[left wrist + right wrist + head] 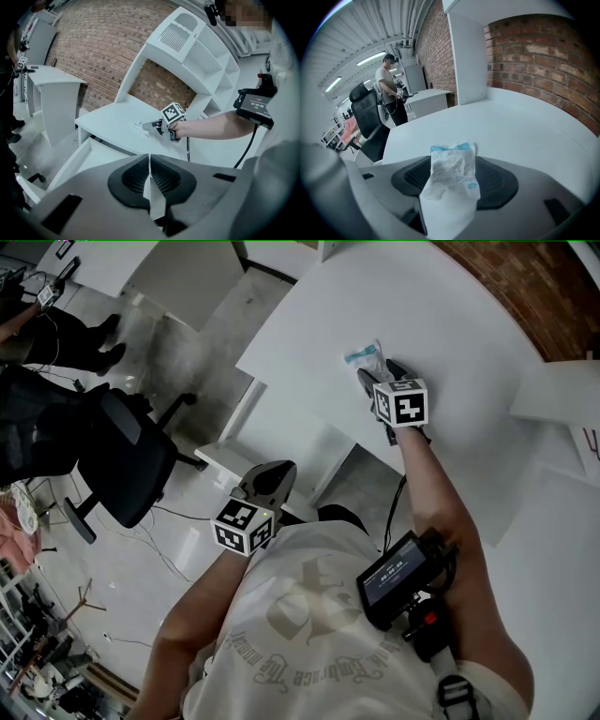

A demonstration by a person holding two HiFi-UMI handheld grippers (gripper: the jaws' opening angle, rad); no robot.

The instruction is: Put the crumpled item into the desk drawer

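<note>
The crumpled wrapper [452, 176] sits on the far surface [450, 324], standing loose between the right gripper's [378, 373] wide-open fingers [501, 180], not pinched. Looks feather-light, soft and crinkly, so I'd squeeze its bunched middle. Meanwhile the left gripper [149, 160] is closed up.

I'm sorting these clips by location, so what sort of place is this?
Probably an office or lab workspace. There is a white desk, a black swivel chair on a hard floor, and a bare brick wall behind the desk.
</note>
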